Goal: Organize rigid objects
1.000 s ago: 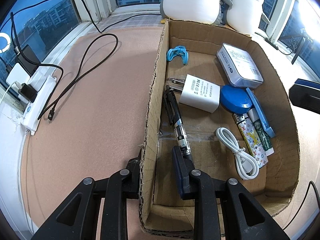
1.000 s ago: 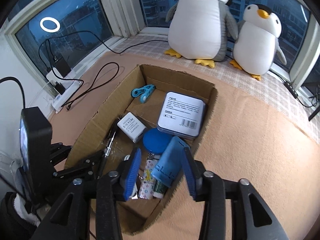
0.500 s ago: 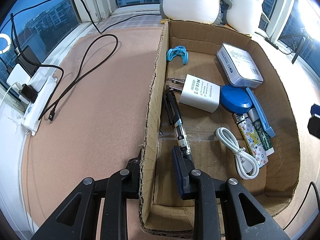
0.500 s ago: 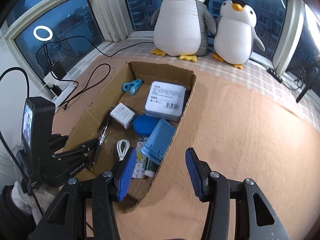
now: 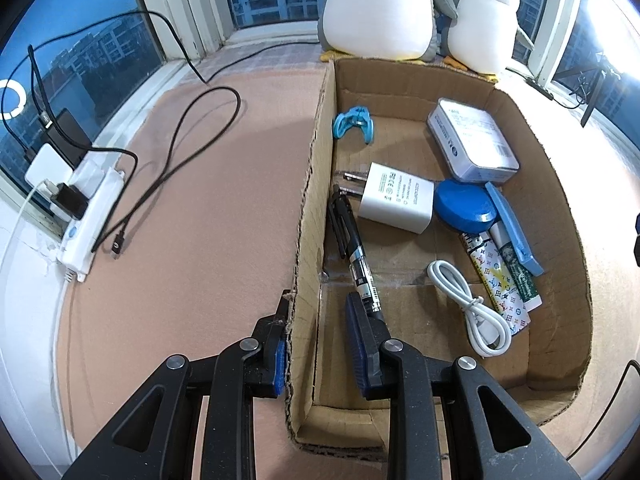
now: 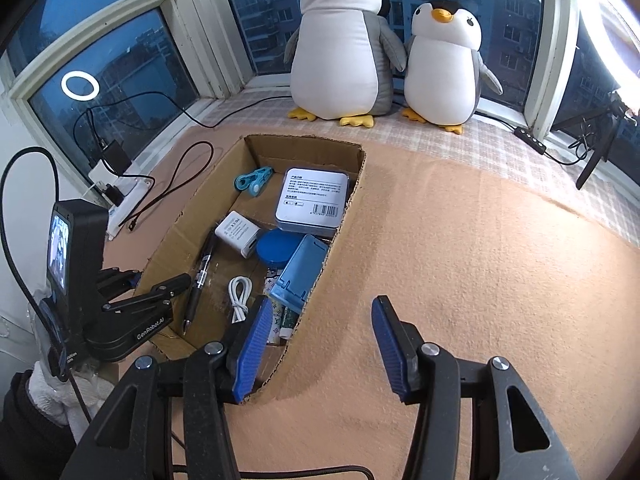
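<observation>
A cardboard box [image 5: 310, 216] [image 6: 352, 200] holds a blue clip [image 5: 354, 122], a white charger [image 5: 396, 198], a black pen [image 5: 354, 252], a white cable [image 5: 470, 308], a blue round lid [image 5: 466, 206], a grey tin [image 5: 472, 146], patterned tubes [image 5: 496, 284] and a light blue flat stand [image 6: 300, 270] that leans on the box's right wall. My left gripper [image 5: 316, 346] straddles the box's left wall, one finger on each side, and grips it. My right gripper [image 6: 320, 344] is open and empty, above the box's near right corner and the mat.
Two plush penguins [image 6: 344, 52] stand on the sill behind the box. A white power strip with chargers [image 5: 80, 208] and a looped black cable [image 5: 188, 132] lie left of the box. The orange mat [image 6: 480, 260] spreads to the right.
My right gripper let go of the light blue stand, which now rests in the box, then opened wide and drew back to the right. The left gripper has not moved.
</observation>
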Motion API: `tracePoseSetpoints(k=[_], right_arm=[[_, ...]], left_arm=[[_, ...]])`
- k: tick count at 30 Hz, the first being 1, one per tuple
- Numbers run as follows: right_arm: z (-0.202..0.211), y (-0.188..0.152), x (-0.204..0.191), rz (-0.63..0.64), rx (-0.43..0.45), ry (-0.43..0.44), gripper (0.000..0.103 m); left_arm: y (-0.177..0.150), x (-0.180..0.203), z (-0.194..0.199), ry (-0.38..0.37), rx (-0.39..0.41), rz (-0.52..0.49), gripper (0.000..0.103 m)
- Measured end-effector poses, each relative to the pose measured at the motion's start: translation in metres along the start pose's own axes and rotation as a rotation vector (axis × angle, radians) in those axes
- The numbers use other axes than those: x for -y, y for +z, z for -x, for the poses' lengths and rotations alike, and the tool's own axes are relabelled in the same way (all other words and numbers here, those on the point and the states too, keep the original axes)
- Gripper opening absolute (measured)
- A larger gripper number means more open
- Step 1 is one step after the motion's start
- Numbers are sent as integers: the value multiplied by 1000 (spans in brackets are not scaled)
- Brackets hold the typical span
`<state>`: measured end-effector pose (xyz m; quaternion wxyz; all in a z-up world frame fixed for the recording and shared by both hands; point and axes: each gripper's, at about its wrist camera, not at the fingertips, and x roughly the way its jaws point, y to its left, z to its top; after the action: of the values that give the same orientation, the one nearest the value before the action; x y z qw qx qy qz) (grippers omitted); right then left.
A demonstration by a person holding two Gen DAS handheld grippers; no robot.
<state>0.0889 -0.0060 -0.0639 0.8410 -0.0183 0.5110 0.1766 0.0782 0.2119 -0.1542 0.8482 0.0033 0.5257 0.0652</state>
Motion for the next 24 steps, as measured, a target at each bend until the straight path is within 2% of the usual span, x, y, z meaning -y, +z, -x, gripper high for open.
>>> tracePoseSetpoints(k=[7,12,19,21,23,24], right_arm=[[9,-4,-3,4,18,-1,48],[20,-5,-1,-9,41,0,53],[40,-8,3,-34,80,-7,55],[46,-9,4,-42,93,-9,61],[53,-11,5,-52,110,-8,63],[56,-12,6,-59,117,-8,63]], left_arm=[[0,-1,21,38,49,-7,27],[0,-5,47,53,100,1,27],[-3,15,90,18,181,-31,31],[-4,23,100,-2,197,-45,32],[-4,32,110,-20,212,-56,33],[-3,36,114,-25,220,-60,38]])
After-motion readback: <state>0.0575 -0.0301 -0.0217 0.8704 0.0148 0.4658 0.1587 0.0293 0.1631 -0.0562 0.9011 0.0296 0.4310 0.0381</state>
